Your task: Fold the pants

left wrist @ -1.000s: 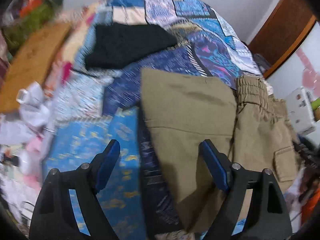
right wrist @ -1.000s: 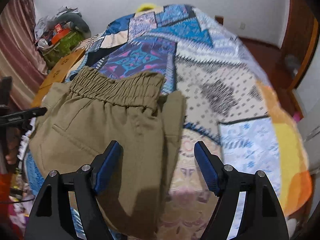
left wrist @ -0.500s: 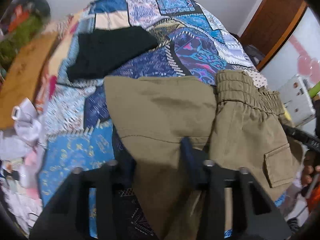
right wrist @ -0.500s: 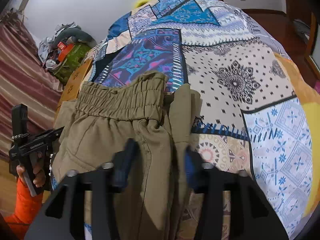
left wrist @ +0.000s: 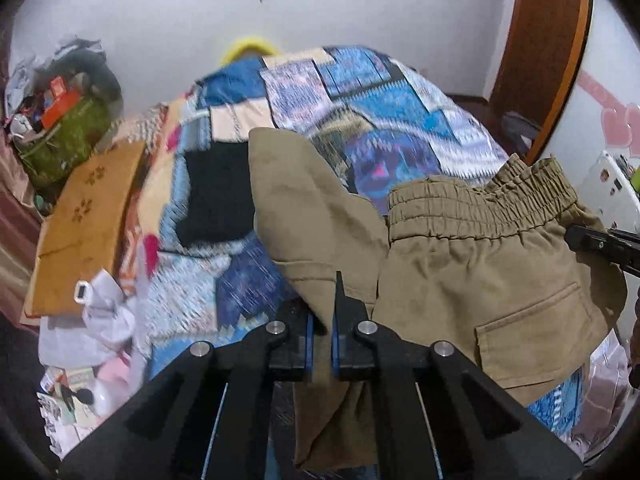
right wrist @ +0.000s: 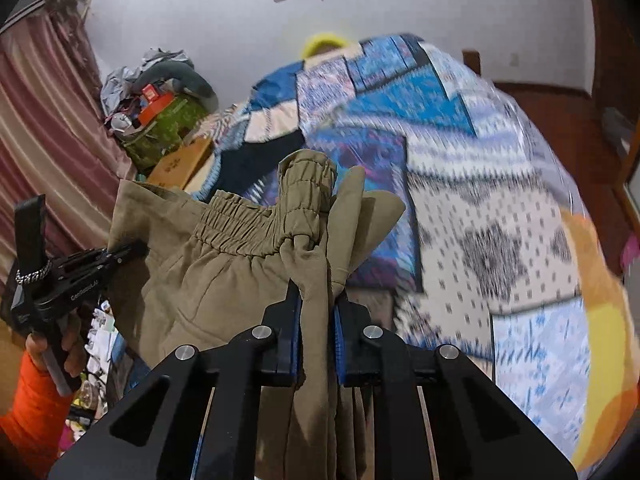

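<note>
Above the bed [left wrist: 400, 112] with its patchwork quilt, one pair of khaki pants [left wrist: 480, 264] hangs between two grippers: left gripper [left wrist: 320, 340] and right gripper [right wrist: 316, 332], jaws clamped on fabric; one black garment [left wrist: 220, 196] lies beyond.

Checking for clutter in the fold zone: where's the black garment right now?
Left wrist view: the black garment lies flat on the patchwork bedspread, left of centre, partly behind the raised khaki pants and right of the brown cardboard.
</note>
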`<state>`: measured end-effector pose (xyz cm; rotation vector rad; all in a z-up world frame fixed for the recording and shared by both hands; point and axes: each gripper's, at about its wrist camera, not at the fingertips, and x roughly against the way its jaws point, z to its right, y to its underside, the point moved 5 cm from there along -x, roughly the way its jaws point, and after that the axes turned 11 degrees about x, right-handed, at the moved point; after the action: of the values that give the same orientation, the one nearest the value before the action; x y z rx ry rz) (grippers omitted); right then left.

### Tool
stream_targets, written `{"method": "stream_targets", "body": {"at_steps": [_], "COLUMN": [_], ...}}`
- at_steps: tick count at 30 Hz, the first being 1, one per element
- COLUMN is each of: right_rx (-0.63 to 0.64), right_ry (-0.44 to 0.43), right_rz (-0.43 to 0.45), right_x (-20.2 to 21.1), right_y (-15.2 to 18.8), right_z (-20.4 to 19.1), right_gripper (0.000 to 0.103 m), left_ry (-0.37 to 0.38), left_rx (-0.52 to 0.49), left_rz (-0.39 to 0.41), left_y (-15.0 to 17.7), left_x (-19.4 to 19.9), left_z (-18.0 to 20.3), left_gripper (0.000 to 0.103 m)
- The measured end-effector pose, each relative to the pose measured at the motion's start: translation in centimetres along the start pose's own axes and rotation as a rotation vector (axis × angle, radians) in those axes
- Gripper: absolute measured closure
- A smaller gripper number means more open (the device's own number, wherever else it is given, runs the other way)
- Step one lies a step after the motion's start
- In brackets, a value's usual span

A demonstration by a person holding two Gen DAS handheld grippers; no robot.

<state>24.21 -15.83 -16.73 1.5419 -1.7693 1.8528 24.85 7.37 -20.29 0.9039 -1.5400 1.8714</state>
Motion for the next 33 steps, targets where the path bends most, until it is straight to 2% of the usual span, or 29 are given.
{"method": "stream_targets", "body": {"at_steps": [6,12,19,25,29,33], "right_rx": [0.090,0.143,0.150,0.116,0.094,0.140], "right_ry": [-0.001,-0.020,-0.077,-0.088,-0.092,-0.034], "right_rz": [0.046,0.073,0.103,0.031,-0.021,-0.076], "right_x": [-1.5,-5.4,-11.3,-18.8,-23.5,-27.2], "right_y": [-5.9,-12.0,-17.4,-19.9,-19.9,-19.6], "right_z": [-1.8,-3.2,-4.4,-3.8,-3.6,-3.5], "right_gripper": [0.091,0.091,0.091,0.091,0.091,0.091], "left_ry": [-0.024,-0.038,-0.149,-0.181,-0.191,-0.227], "left_rx": [0.029,0.126,0.126,0.146,0.197,0.207], "left_rz": [0.091,0.138,0.174,0.136,0.052,-0.023], "left_y": [-4.7,-10.0,-14.9,-17.0,-16.8,-15.6], "left_x": [1.3,0.1,-4.1,-10.9,-16.8,-21.7], "left_z": [-3.2,-7.9,-11.7,-14.5,-16.6,-18.0], "left_gripper": [0.097,0.097,0.097,0.097,0.097,0.097]}}
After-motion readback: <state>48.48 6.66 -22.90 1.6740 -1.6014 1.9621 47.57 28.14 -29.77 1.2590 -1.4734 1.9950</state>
